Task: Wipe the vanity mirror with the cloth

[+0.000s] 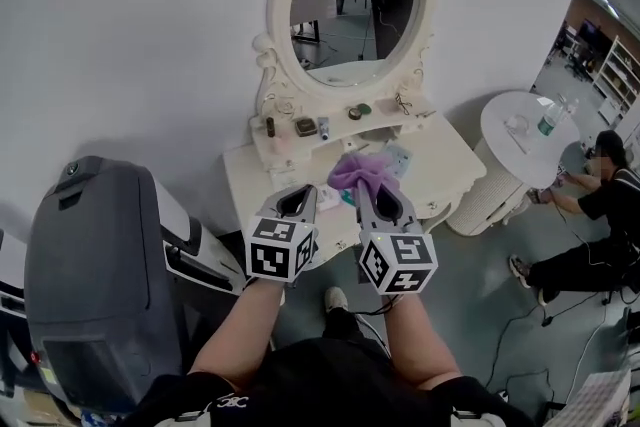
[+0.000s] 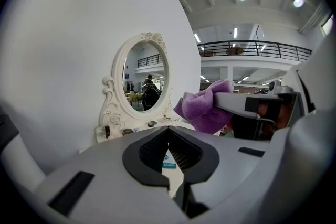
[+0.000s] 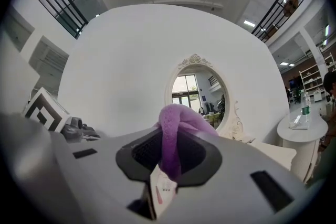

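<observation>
The right gripper was clamped on the purple cloth, held above the white worktop and short of the oval vanity mirror. The left gripper, just beside it, had its jaws drawn together on nothing.

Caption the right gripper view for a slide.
Right tool grips purple cloth, facing the oval mirror.

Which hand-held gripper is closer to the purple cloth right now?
Right. The right hand-held gripper is shut on the purple cloth; the left hand-held gripper sits just to its left, empty and not touching it.
</observation>
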Demonstrator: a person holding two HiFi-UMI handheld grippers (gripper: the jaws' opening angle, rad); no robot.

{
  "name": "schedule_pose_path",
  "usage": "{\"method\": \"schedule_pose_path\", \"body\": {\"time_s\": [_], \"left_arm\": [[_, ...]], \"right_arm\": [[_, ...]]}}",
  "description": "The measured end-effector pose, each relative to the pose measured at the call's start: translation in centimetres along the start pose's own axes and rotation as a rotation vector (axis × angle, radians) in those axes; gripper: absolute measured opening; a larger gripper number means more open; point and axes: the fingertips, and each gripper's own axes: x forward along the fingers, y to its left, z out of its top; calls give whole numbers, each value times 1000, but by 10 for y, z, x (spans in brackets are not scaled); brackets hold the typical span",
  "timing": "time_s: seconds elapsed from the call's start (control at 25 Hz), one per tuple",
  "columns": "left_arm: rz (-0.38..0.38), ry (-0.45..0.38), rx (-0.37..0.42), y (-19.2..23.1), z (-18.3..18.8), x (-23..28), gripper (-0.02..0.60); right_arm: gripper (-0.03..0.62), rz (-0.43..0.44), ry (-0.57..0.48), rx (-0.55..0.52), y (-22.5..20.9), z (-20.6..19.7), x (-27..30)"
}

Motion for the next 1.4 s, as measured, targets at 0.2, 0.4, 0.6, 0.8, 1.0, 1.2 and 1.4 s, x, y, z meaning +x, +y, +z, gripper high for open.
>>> {"method": "schedule_pose_path", "body": {"time_s": [0.2,0.4,0.6,0.8,1.0,1.2,1.4], "left_arm": [[52,-32,-4,35,29,56,6],[96,-45,-11,64,62,116,6],[131,-61,-10,84,93,167,6],[164,-55,-9,104,110,203,6],[182,-57,-17,125,127,226,6],[199,-61,-38,150,139,230,6],[203,-66,-49,166,142,234,6]], "right_arm": [[64,48,-2,-15,-31,8,72],[64,113,-11,-38,-60,28,142],[64,177,-46,-53,-86,51,200],[64,234,-80,-60,-100,72,254],[64,282,-155,-77,-109,118,310],[64,321,-259,-119,-101,188,369],[64,340,-333,-131,-91,252,413]]}}
